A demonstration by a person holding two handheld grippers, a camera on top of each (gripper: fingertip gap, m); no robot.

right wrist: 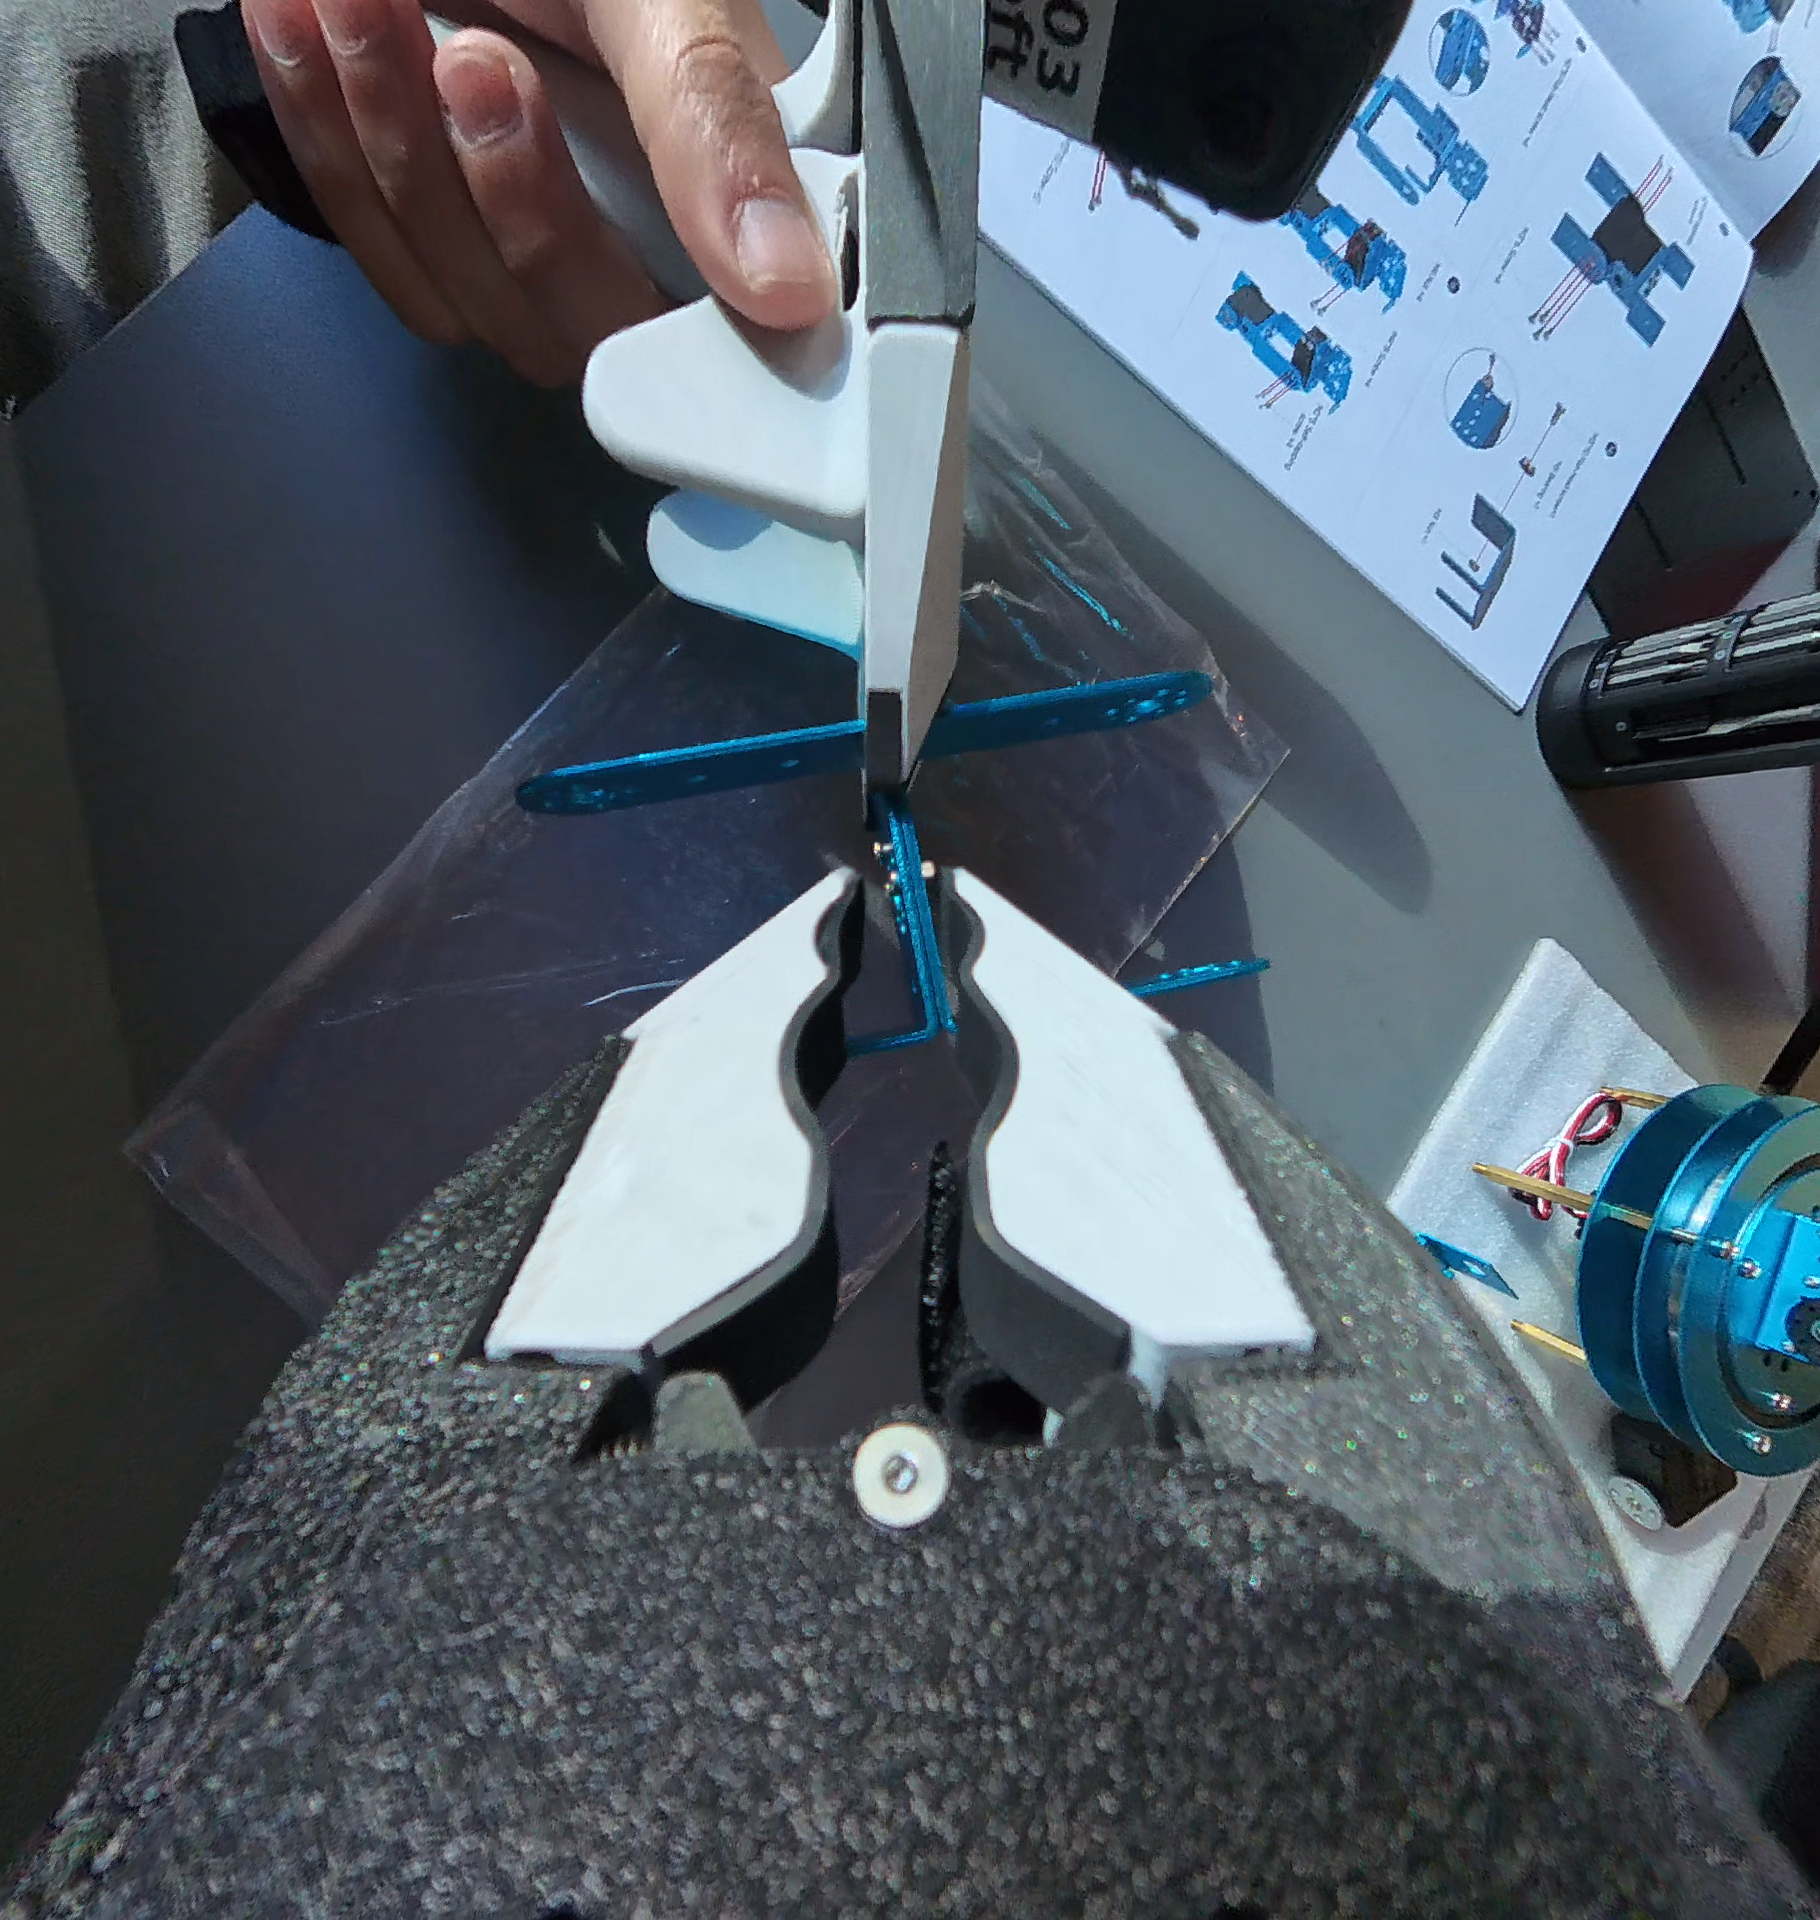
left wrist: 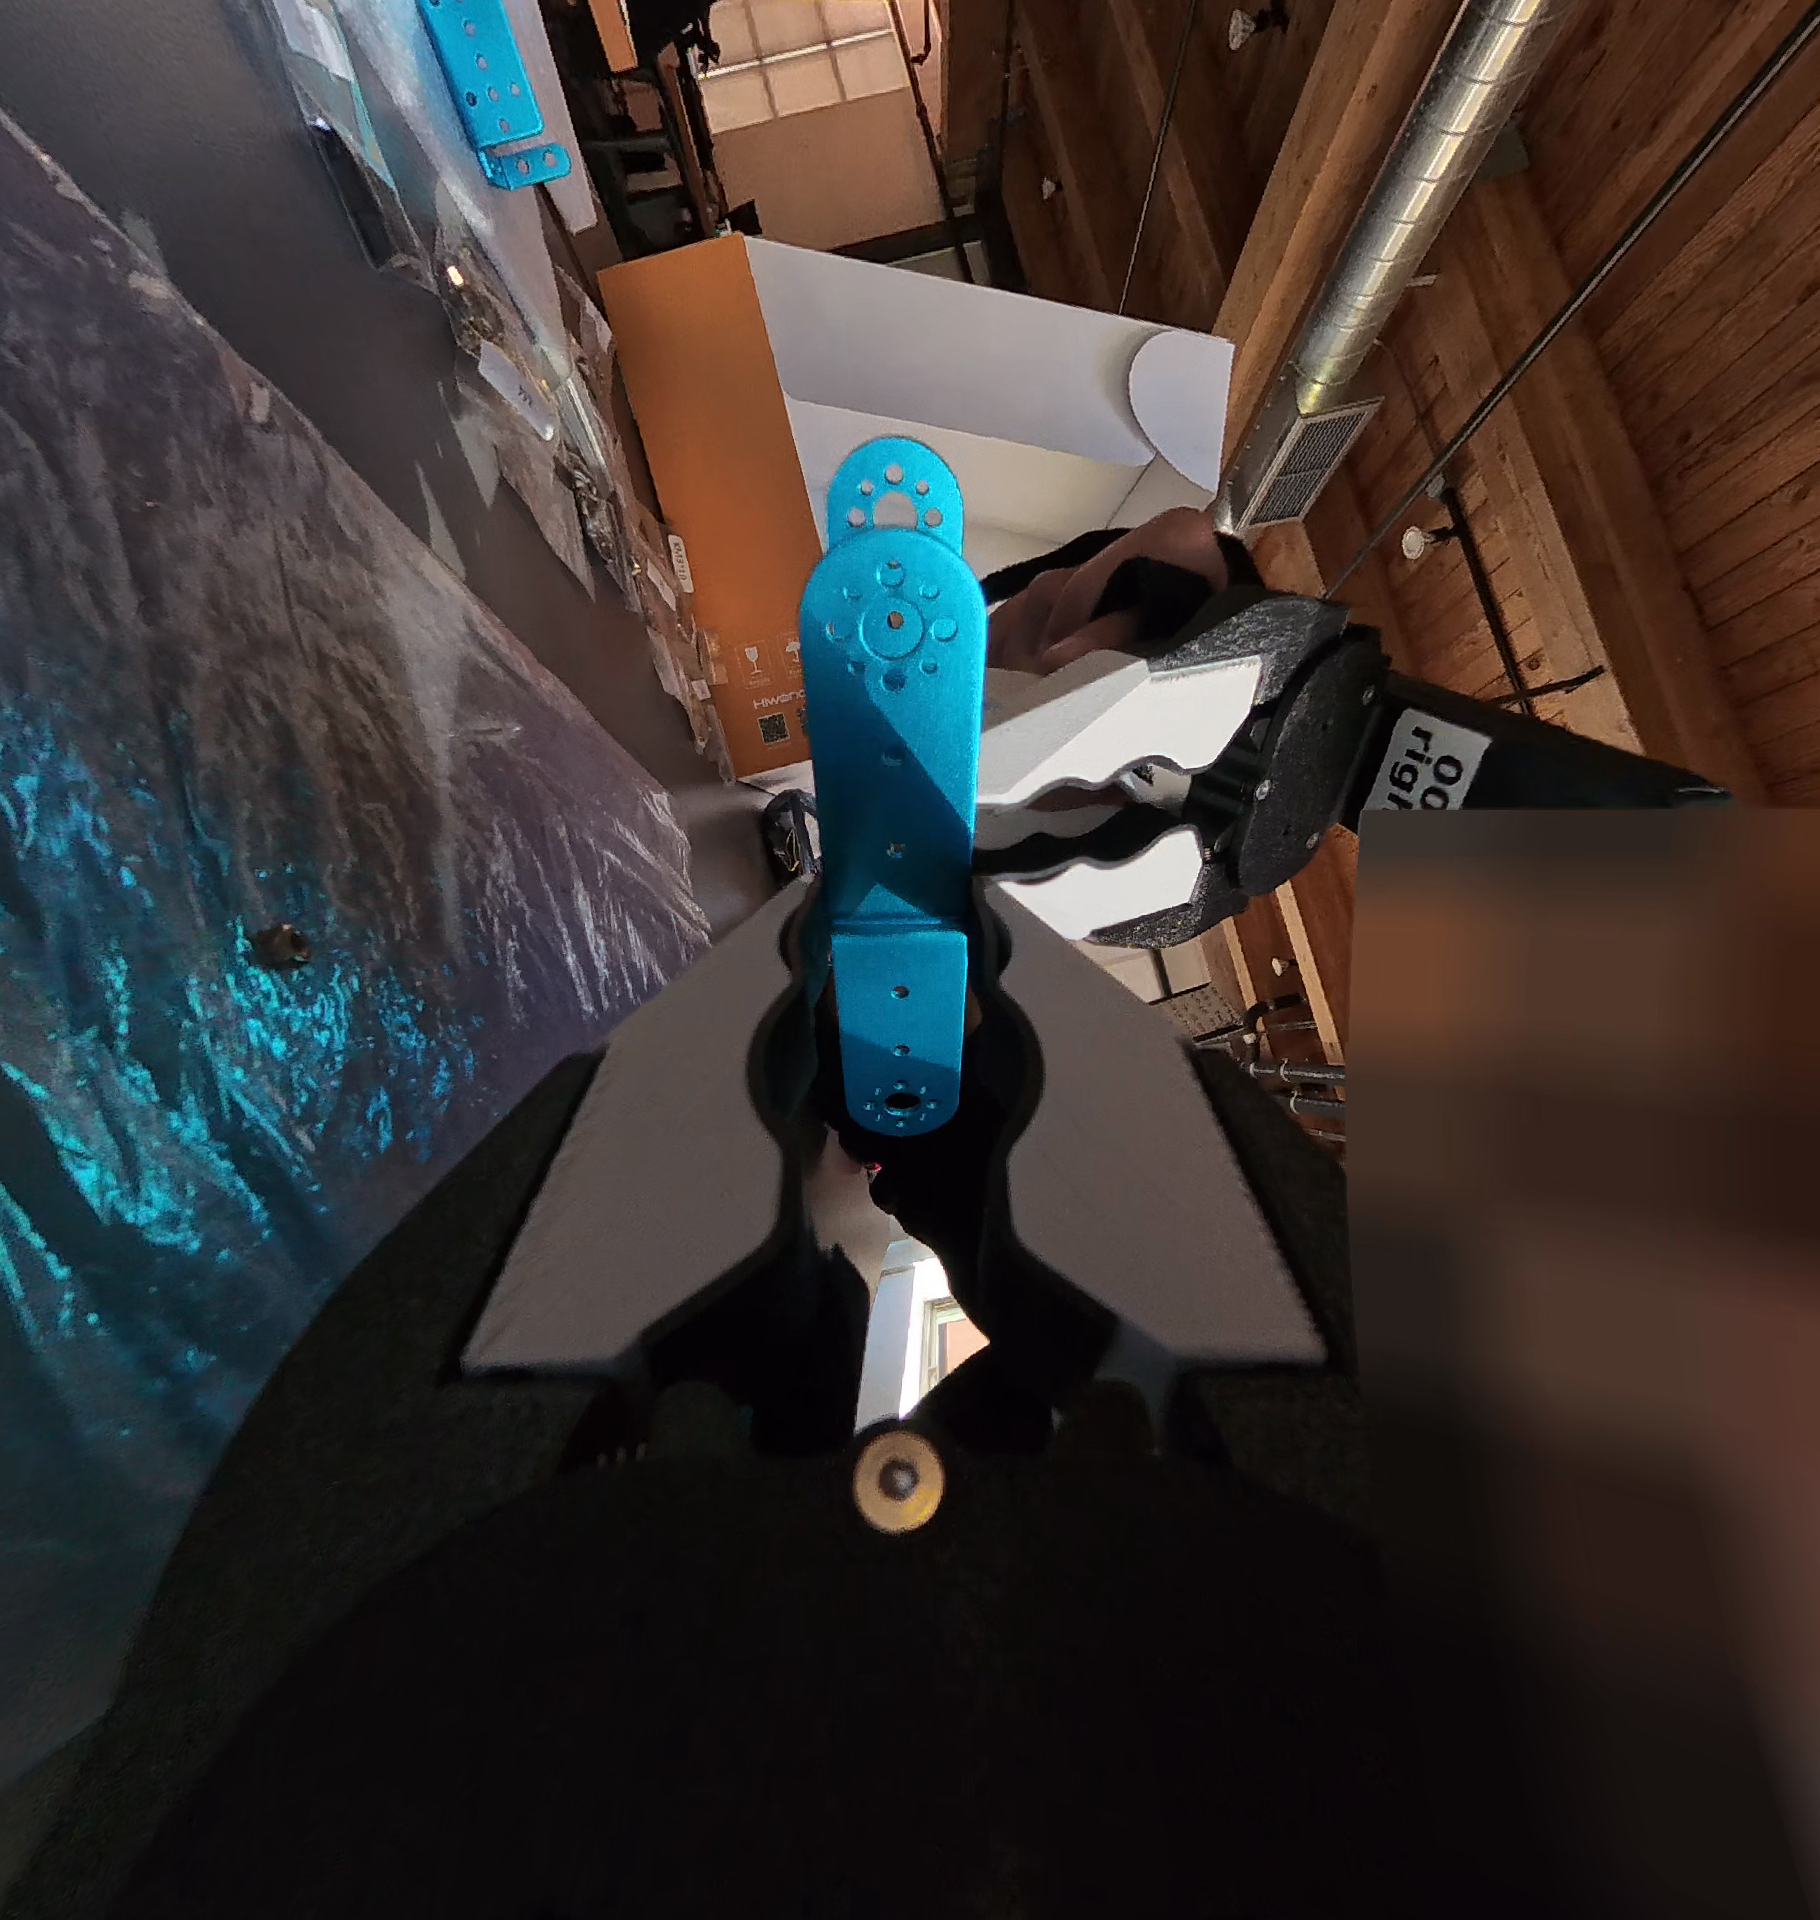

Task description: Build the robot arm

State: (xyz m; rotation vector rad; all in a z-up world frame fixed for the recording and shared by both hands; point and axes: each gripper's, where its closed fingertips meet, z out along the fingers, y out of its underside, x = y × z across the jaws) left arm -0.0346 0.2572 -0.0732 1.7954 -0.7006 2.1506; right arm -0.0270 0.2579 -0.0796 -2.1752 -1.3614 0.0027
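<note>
My left gripper is shut on a long blue metal bracket with rounded, holed ends, and holds it in the air. In the right wrist view the left gripper comes down from above, held by a hand, and the long bracket lies crosswise at its tip. My right gripper has its jaws close around a small blue angle bracket that stands edge-on and reaches up to the long bracket. The right gripper also shows beside the long bracket in the left wrist view.
A clear plastic sheet lies under both grippers. An illustrated paper sheet, a black cylinder and a blue round assembly with wires on white foam are to the right. An orange and white box and another blue bracket sit on the table. My left and right fingertips are right by each other. Left tips and right tips are each some 30 cm from the black cylinder.
</note>
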